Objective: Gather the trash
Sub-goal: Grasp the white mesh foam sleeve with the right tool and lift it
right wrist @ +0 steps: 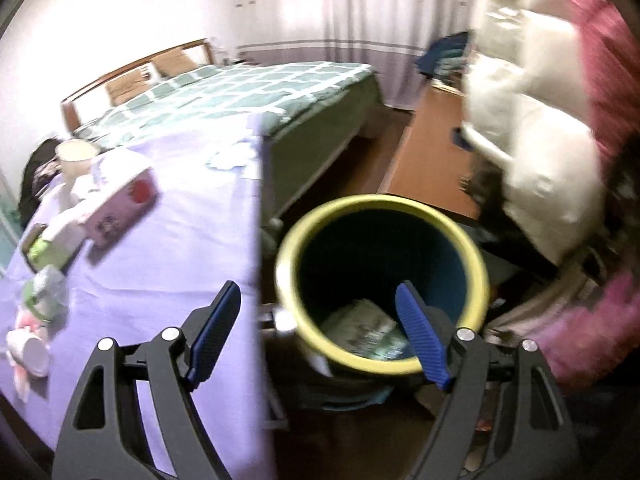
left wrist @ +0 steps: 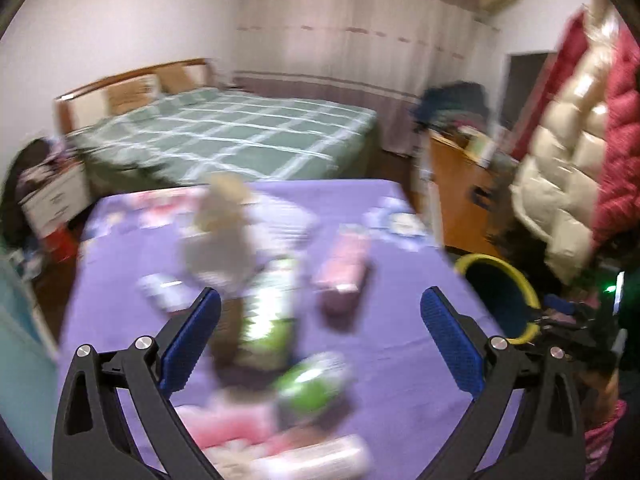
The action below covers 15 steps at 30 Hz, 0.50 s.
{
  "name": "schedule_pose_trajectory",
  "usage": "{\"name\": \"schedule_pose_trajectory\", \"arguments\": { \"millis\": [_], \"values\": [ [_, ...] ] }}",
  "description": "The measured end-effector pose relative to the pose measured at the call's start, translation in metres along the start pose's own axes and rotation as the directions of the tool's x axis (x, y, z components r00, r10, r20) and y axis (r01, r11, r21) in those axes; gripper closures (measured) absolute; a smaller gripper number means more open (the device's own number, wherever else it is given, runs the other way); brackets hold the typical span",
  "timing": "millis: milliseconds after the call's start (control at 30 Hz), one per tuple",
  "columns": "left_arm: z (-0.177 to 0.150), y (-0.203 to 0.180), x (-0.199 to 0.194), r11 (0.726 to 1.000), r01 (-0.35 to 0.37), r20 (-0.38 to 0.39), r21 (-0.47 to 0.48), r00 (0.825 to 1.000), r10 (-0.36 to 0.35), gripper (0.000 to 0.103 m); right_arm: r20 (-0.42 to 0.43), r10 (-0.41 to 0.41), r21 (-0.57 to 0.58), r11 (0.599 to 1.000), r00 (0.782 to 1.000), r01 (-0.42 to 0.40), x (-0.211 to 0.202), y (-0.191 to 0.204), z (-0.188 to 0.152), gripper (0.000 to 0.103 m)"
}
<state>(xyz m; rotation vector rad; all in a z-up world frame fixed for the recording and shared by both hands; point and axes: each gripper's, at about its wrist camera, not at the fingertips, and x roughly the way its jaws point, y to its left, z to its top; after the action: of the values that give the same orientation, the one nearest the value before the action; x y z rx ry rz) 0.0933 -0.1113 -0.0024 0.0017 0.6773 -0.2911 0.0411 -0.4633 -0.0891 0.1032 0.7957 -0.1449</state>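
Note:
My left gripper (left wrist: 322, 300) hangs open and wide above the purple-clothed table (left wrist: 400, 340), with nothing held. Blurred trash lies below it: a green-white carton (left wrist: 272, 312), a crumpled green wrapper (left wrist: 312, 384), a pink box (left wrist: 344, 264) and a tipped white cup (left wrist: 324, 458). The yellow-rimmed bin (left wrist: 488, 259) stands off the table's right edge. My right gripper (right wrist: 318, 292) is open and empty over the bin (right wrist: 380, 201). A green-white package (right wrist: 366, 332) lies at the bin's bottom. In the right wrist view the pink box (right wrist: 120, 208), wrapper (right wrist: 44, 292) and white cup (right wrist: 28, 352) lie on the table (right wrist: 180, 248).
A bed with a green checked cover (left wrist: 240, 132) stands behind the table. To the right are a wooden cabinet (left wrist: 460, 200) and hanging white and red padded coats (left wrist: 568, 152). A beige mug (right wrist: 76, 156) stands at the table's far left. Both views are motion-blurred.

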Motion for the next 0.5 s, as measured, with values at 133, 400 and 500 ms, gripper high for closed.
{"name": "schedule_pose_trajectory", "arguments": {
  "millis": [133, 400, 500],
  "values": [
    [-0.012, 0.053, -0.018, 0.991, -0.113, 0.029, -0.066, 0.993, 0.116, 0.005, 0.003, 0.069, -0.071, 0.995, 0.998, -0.069, 0.006, 0.054, 0.016, 0.027],
    [-0.023, 0.116, -0.034, 0.975, -0.177, 0.064, -0.136, 0.980, 0.187, 0.005, -0.003, 0.167, -0.163, 0.973, 0.986, -0.165, 0.028, 0.144, 0.056, 0.027],
    [-0.026, 0.119, -0.031, 0.974, -0.180, 0.061, -0.135, 0.980, 0.189, 0.005, -0.016, 0.190, -0.199, 0.961, 0.982, -0.190, 0.039, 0.174, 0.068, 0.027]
  ]
}}
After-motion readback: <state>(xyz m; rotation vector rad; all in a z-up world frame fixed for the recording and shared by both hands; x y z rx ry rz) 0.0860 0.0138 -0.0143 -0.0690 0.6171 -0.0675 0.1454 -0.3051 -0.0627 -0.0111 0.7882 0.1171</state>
